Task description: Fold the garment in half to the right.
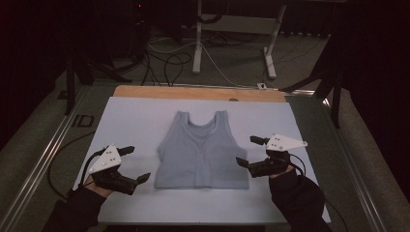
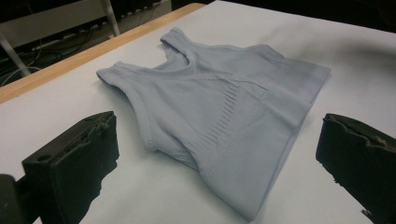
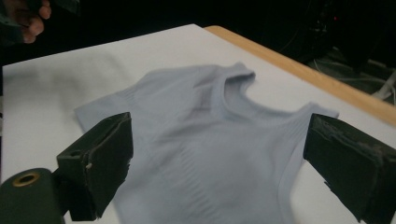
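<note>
Pale grey-blue ribbed knit tank top lies flat, front up, at the middle of the white sheet-covered table; neck and straps point to 12 o'clock, hem to 6 o'clock. It looks smoothed out, no folds visible, which I judge is the starting layout for a fold.

Left gripper: jaws spread wide, nothing between them. It sits at 9 o'clock of the garment, just off the lower left corner of the hem, apart from the cloth. In the left gripper view the garment sits framed between the two black jaws, its near side seam and hem corner closest.

Right gripper: jaws likewise wide apart and empty. It stands at 3 o'clock of the garment, its lower jaw tip at or just over the right side seam; contact cannot be told. In the right gripper view the top spreads ahead between the jaws, armhole edge nearest the right-hand jaw.

Judgement: both tools flank the garment symmetrically, jaws pre-opened and aimed inward, likely so each side can be pinched at once. Nothing is gripped yet.
</note>
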